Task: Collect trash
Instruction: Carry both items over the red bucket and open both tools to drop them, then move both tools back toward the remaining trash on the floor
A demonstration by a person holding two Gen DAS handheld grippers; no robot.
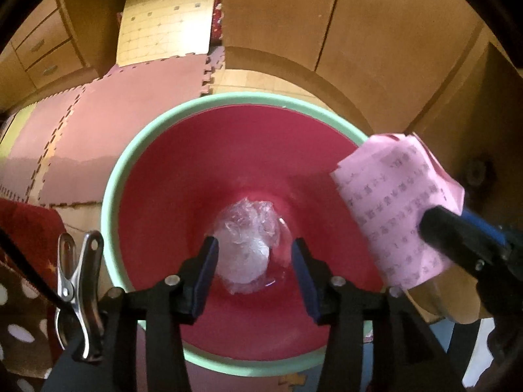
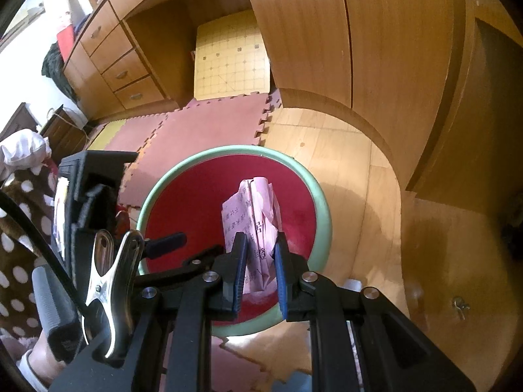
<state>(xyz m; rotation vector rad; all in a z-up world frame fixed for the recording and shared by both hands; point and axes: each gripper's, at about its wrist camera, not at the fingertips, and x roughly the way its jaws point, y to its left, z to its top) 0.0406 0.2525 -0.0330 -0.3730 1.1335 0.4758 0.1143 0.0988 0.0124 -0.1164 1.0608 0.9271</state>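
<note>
Above the red bin (image 1: 202,176), left hand-held gripper (image 1: 254,272) spread apart over dropped clear plastic wad (image 1: 248,245), right hand-held gripper (image 2: 260,272) clamped on pink paper (image 2: 253,215), poised for dropping.

Pink interlocking foam floor mats (image 2: 209,121) with jigsaw edges cover part of a pale wooden floor (image 2: 330,150). A yellow-green mat piece (image 2: 106,132) adjoins them at the left. Behind them stands a wooden desk with a stack of metal-handled drawers (image 2: 121,72), and a cream gridded panel (image 2: 230,60) sits in its kneehole. Tall wooden cabinet doors (image 2: 327,32) rise to the right. A brown fleece fabric with white dots (image 2: 16,254) lies at the left edge.
</note>
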